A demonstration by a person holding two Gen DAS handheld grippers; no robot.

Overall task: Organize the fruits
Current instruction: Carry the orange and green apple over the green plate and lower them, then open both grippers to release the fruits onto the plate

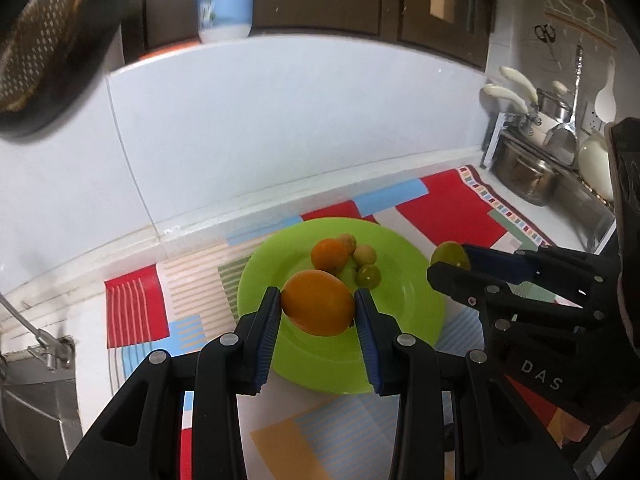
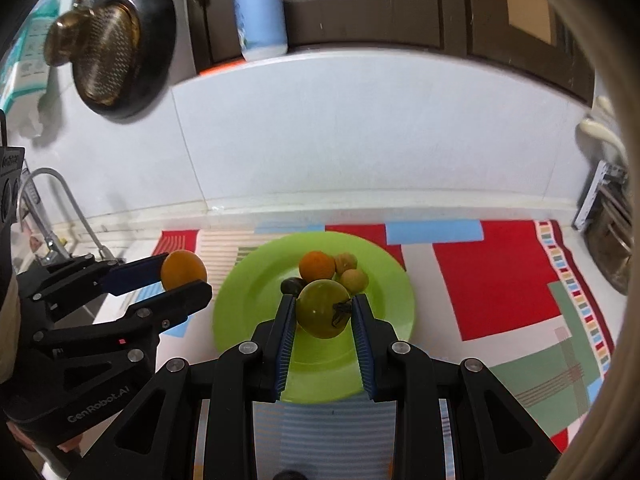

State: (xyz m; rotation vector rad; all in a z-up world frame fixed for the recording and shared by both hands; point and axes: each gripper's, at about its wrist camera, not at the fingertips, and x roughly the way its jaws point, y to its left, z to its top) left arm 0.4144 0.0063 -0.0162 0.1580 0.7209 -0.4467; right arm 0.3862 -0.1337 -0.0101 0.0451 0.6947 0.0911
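Kitchen worktop (image 1: 496,200), patterned mat (image 2: 480,272). Left hand-held gripper (image 1: 316,308) clenching orange fruit (image 1: 318,304), right hand-held gripper (image 2: 322,312) clenching green tomato (image 2: 322,314), above green plate (image 2: 248,300); risking slipping, rolling off.

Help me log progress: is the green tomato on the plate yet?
Not yet. The right gripper is shut on the green tomato, held above the green plate, apart from the fruits there.

Over the green plate (image 2: 248,292), the right gripper (image 2: 323,312) clamps a green tomato (image 2: 320,312); the left gripper (image 2: 182,280), left of the plate, grips an orange (image 2: 182,270).
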